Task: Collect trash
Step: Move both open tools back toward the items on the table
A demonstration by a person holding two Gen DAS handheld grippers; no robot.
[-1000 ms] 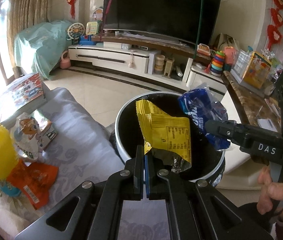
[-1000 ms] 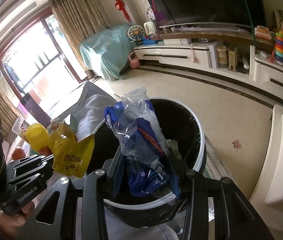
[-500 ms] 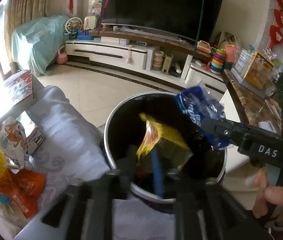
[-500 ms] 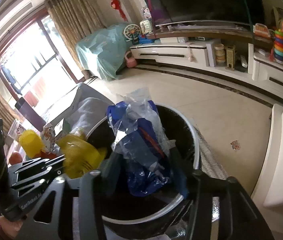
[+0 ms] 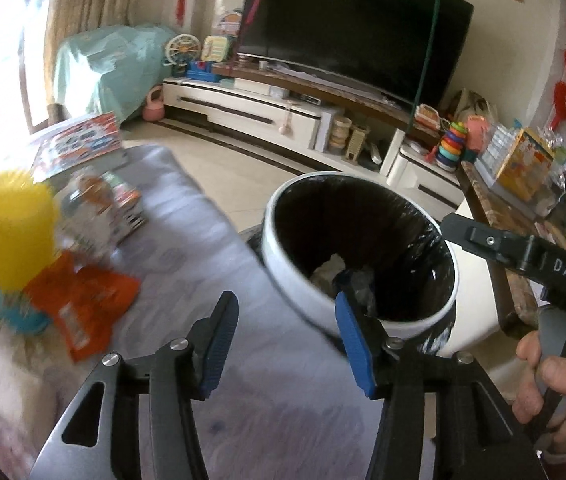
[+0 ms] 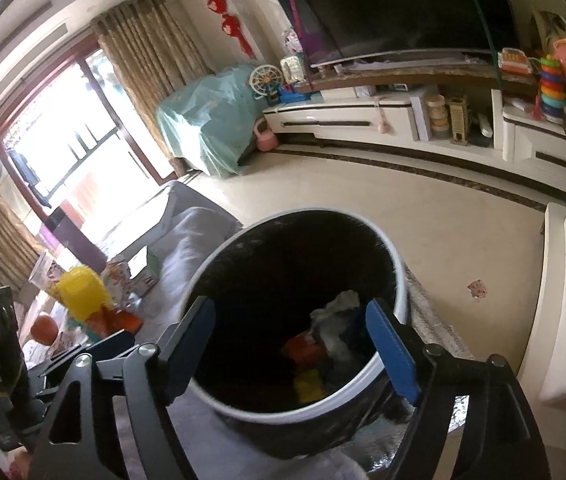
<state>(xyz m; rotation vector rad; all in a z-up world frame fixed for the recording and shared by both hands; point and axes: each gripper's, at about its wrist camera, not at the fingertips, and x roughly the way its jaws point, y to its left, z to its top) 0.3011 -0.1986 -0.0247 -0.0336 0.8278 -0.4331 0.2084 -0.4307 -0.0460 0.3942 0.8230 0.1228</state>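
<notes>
My left claw [image 5: 283, 344] is opening with nothing in it, and so is my right claw [image 6: 295, 350] over the bin [image 5: 283, 280]; the orange wrapper [image 5: 83, 308] lies left of my left claw, the nearer one, on the grey cover's [image 5: 187, 264] left edge

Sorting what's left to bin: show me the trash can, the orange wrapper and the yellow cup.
trash can [image 5: 291, 280], left wrist view, on its white outer wall.
orange wrapper [image 5: 87, 300], left wrist view, middle of the crumpled foil.
yellow cup [image 5: 13, 236], left wrist view, on its blurred side.
</notes>
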